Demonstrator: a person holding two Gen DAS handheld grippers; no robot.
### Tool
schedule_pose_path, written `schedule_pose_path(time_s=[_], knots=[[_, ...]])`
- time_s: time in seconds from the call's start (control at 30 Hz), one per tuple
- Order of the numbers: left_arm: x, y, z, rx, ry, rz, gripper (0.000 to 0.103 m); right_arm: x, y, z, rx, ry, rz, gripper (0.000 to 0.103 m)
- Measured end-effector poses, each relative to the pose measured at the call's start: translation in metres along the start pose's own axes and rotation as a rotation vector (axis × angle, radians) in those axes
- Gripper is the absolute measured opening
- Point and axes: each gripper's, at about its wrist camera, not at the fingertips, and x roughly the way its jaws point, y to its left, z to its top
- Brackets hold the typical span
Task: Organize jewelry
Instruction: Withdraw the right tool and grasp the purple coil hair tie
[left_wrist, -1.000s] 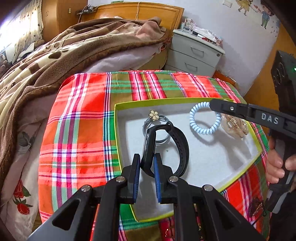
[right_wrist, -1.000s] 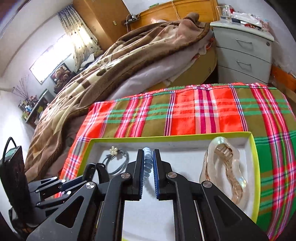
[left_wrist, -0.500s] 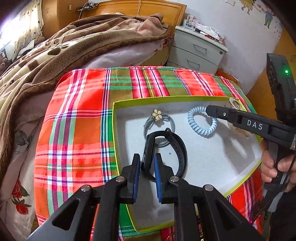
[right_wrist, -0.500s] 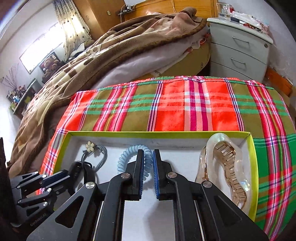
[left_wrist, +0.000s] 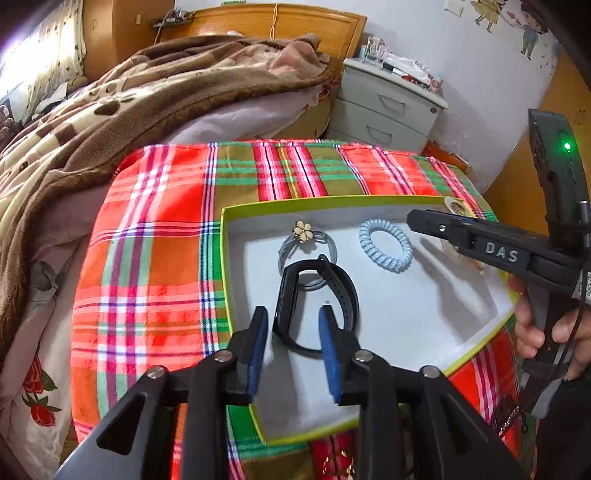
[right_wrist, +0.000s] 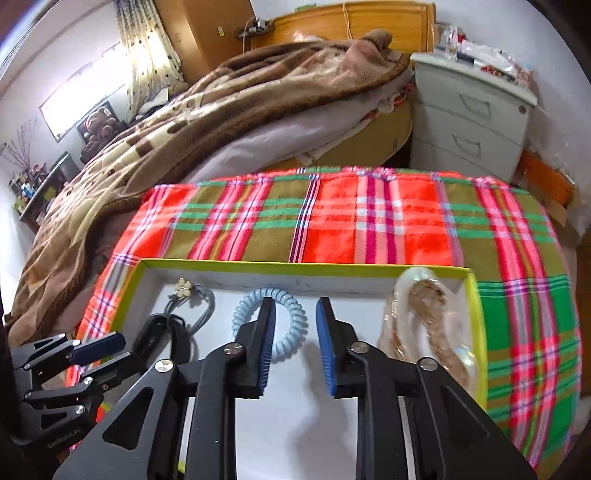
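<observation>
Lime-rimmed white box (left_wrist: 332, 201), pale-blue coil tie (left_wrist: 386, 250), black band (left_wrist: 317, 295) (red-green plaid cloth (left_wrist: 155, 229) beneath)

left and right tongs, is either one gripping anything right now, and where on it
Nothing is held. The left tongs are open around the black watch band, and the right tongs are open by the blue coil hair tie.

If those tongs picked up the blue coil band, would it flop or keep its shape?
The coil band is a thin spiral loop, so it probably stretches and sags a little. It looks light. Lying flat in the box, it seems unlikely to roll.
</observation>
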Motion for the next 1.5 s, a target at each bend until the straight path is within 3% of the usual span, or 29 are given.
schedule_pose_path(time_s=[0.3,0.77,1.03,1.3,1.5], knots=[[-0.044,-0.001,-0.029,-0.013,-0.071,-0.057,0.038,-0.083,-0.004,-0.049,-0.048,-0.105,-0.033,0.027],[-0.069,-0.011,-0.078,-0.026,-0.083,-0.127,0.043,-0.152,-0.017,-0.171,-0.018,-0.084,-0.085,0.028],[-0.067,-0.018,-0.097,-0.016,-0.057,-0.15,0.044,-0.15,-0.019,-0.213,0.058,-0.016,-0.032,0.028],[-0.068,-0.013,-0.107,-0.026,-0.052,-0.128,0.044,-0.124,-0.007,-0.223,0.079,0.047,0.024,0.028],[-0.068,-0.009,-0.11,-0.036,-0.047,-0.118,0.044,-0.118,0.005,-0.224,0.037,0.059,-0.019,0.029]])
